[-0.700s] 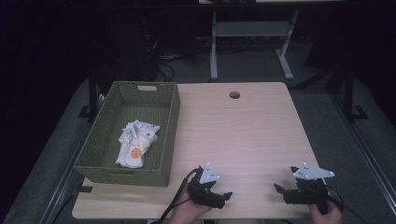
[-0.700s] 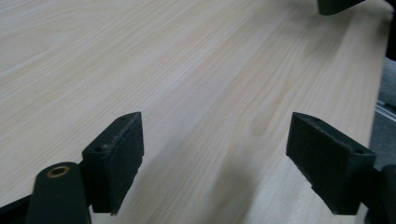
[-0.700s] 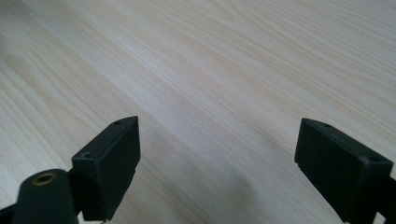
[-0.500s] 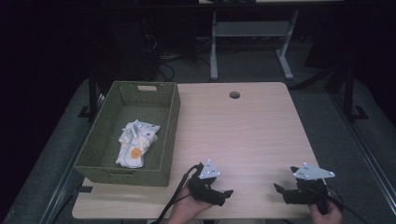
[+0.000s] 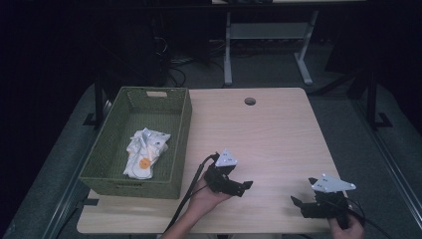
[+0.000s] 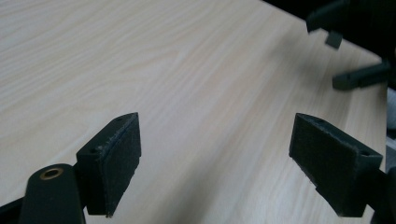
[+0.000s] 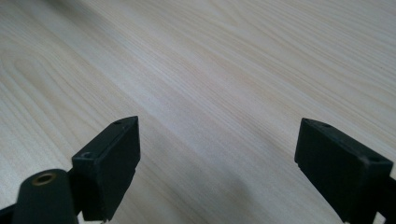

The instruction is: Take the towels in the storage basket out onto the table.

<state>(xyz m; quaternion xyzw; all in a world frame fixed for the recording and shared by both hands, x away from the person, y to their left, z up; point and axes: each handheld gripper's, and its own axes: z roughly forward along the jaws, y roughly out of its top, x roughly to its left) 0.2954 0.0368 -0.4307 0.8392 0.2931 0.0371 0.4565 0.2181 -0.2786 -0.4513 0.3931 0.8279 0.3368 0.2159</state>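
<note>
The room is dark around a pale wooden worktop (image 5: 268,139), bare but for a green woven basket (image 5: 181,124) at its left edge. A crumpled white cloth (image 5: 145,149) lies inside it. Both grippers hang low at the near edge, the left gripper (image 5: 242,188) near the basket, the right gripper (image 5: 297,205) well apart, each with jaws spread wide and empty. Nothing looks begun; likely the left must reach into the basket for the cloth.
</note>
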